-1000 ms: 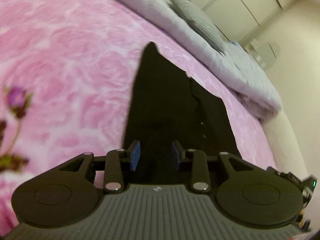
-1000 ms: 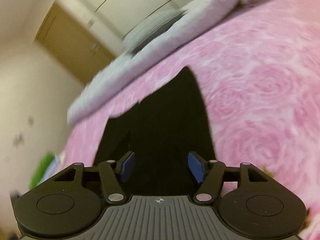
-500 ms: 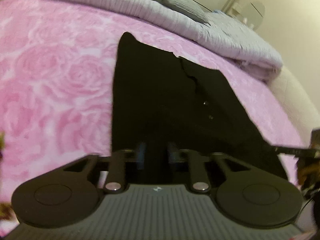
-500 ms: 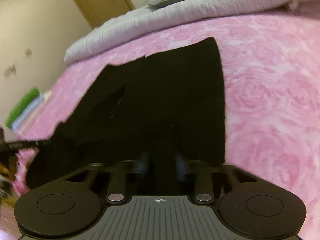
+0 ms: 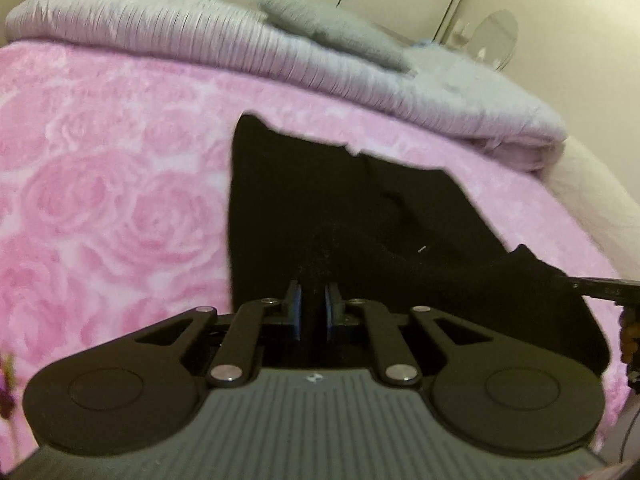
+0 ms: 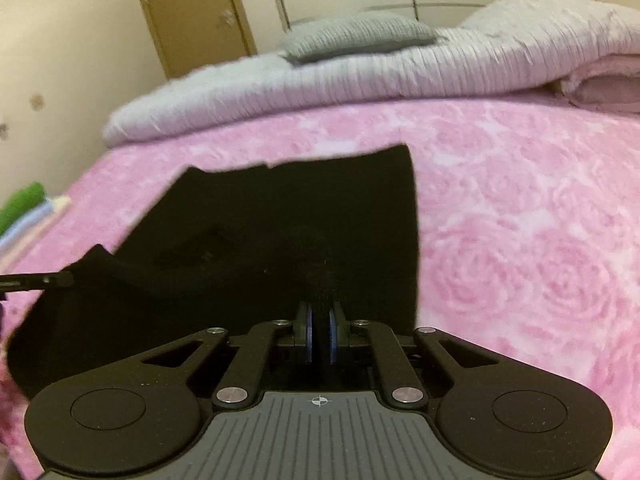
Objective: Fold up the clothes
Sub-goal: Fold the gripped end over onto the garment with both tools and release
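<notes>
A black garment (image 5: pixel 328 208) lies spread on the pink rose-patterned blanket (image 5: pixel 112 200), its near edge lifted at two corners. The left gripper (image 5: pixel 312 306) and right gripper (image 6: pixel 320 330) each pinch that edge, blue pads nearly together. A grey quilt (image 6: pixel 360 76) and pillow (image 6: pixel 356 34) lie behind.

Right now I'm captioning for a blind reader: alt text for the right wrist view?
The right tongs are shut on the near edge of a black garment spread on a pink rose-patterned blanket, with a grey pillow behind.
</notes>
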